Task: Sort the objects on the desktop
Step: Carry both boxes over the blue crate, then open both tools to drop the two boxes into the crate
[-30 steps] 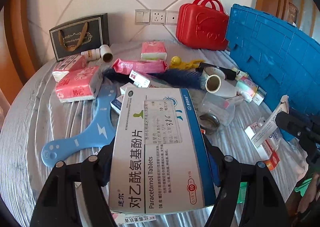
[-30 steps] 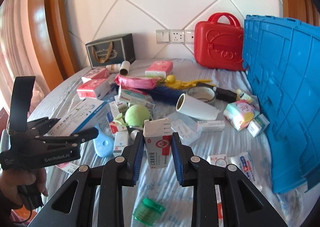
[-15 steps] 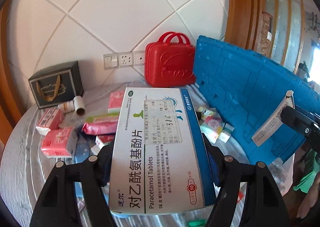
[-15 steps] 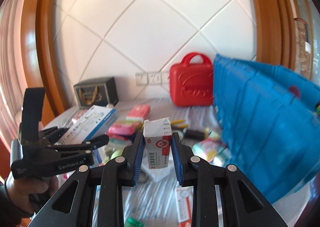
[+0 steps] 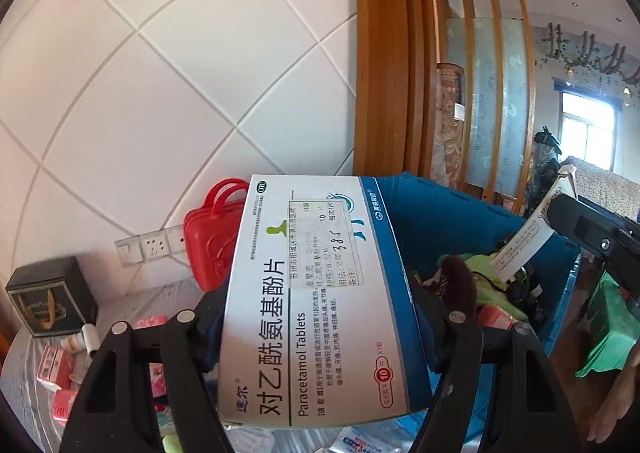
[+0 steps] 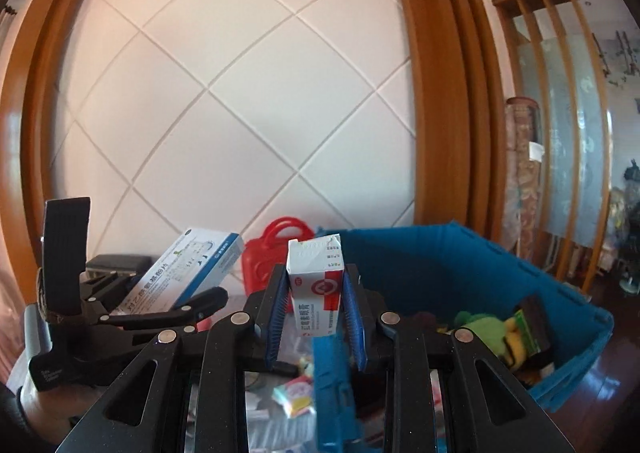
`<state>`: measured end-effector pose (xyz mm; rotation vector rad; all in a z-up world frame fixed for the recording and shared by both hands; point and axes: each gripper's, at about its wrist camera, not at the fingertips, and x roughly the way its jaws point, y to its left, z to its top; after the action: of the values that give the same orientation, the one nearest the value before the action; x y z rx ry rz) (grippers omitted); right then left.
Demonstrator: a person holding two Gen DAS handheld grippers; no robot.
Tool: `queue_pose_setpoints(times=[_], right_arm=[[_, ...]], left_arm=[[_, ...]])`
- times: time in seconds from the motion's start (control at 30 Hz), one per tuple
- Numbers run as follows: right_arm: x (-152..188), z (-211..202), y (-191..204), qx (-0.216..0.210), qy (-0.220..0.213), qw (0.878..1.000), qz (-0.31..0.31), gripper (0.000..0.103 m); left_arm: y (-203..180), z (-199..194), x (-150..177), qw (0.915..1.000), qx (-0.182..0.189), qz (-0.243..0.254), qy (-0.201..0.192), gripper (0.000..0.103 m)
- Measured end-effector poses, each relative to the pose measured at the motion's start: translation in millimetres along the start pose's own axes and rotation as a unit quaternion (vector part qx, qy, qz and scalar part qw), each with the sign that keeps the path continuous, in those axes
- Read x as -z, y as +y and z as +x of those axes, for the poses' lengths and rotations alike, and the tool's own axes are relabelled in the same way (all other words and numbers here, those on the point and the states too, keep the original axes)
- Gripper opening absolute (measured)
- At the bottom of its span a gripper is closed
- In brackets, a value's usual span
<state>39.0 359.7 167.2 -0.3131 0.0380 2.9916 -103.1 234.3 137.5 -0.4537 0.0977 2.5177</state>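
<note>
My left gripper (image 5: 320,313) is shut on a large white and blue Paracetamol box (image 5: 316,293), held high above the table beside the open blue crate (image 5: 460,221). In the right wrist view the same left gripper (image 6: 172,301) and its box (image 6: 188,269) show at the left. My right gripper (image 6: 316,293) is shut on a small white and red medicine box (image 6: 316,277), upright between the blue pads, just over the crate's near wall (image 6: 332,381). The crate (image 6: 420,265) holds a green plush toy (image 6: 480,325) and other items.
A red carry case (image 5: 208,241) stands against the tiled wall by the sockets (image 5: 152,245). A black gift box (image 5: 48,301) and pink tissue packs (image 5: 56,369) lie at the table's left. Small packets (image 6: 296,393) lie below my right gripper. A wooden frame (image 5: 392,53) rises behind the crate.
Both grippers have risen with their boxes and swung right toward the blue crate. The cluttered table has dropped low in view and the crate's inside now shows.
</note>
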Motion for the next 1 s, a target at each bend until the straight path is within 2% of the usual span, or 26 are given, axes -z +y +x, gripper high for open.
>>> queue_pose_setpoints(times=[0.17,0.37,0.77,0.8,0.83,0.87,0.9,0.93,0.97,1.0], right_arm=[[-17.1,7.0,-35.1,0.042,-0.006,0.999,0.001,0.027],[-20.4,13.2,-72.6,0.08,0.004,0.997,0.002,0.027],[-23.1,37.6,-126.4,0.116,0.037,0.992,0.014,0.027],[-23.1,43.8,-128.3,0.125,0.054,0.991,0.012,0.03],[-22.1,50.2,-130.4,0.14,0.069,0.988,0.01,0.056],[-21.0,53.7,-132.6,0.157,0.074,0.985,0.008,0.084],[-19.9,54.0,-135.6,0.167,0.074,0.983,0.011,0.094],[-18.7,53.3,-141.2,0.158,0.069,0.985,0.021,0.101],[-17.3,51.6,-143.9,0.148,0.069,0.986,0.029,0.101],[-15.7,49.6,-143.6,0.147,0.066,0.987,0.031,0.101]], left_arm=[[-42.2,24.6,-22.4,0.9996,0.023,0.016,-0.003,0.072],[-79.5,43.1,-39.0,0.9988,0.041,0.028,-0.004,0.072],[-128.1,70.0,-55.2,0.9979,0.047,0.043,0.012,0.073],[-130.6,73.7,-54.6,0.9977,0.045,0.046,0.021,0.073],[-133.8,78.1,-54.4,0.9972,0.044,0.051,0.031,0.073],[-134.7,83.2,-54.5,0.9976,0.027,0.05,0.039,0.075],[-131.7,85.7,-53.4,0.9975,0.032,0.044,0.045,0.079],[-127.9,85.4,-51.5,0.9977,0.037,0.036,0.045,0.09],[-125.2,83.6,-49.5,0.9982,0.03,0.034,0.04,0.097],[-124.1,81.5,-47.7,0.9985,0.025,0.035,0.034,0.098]])
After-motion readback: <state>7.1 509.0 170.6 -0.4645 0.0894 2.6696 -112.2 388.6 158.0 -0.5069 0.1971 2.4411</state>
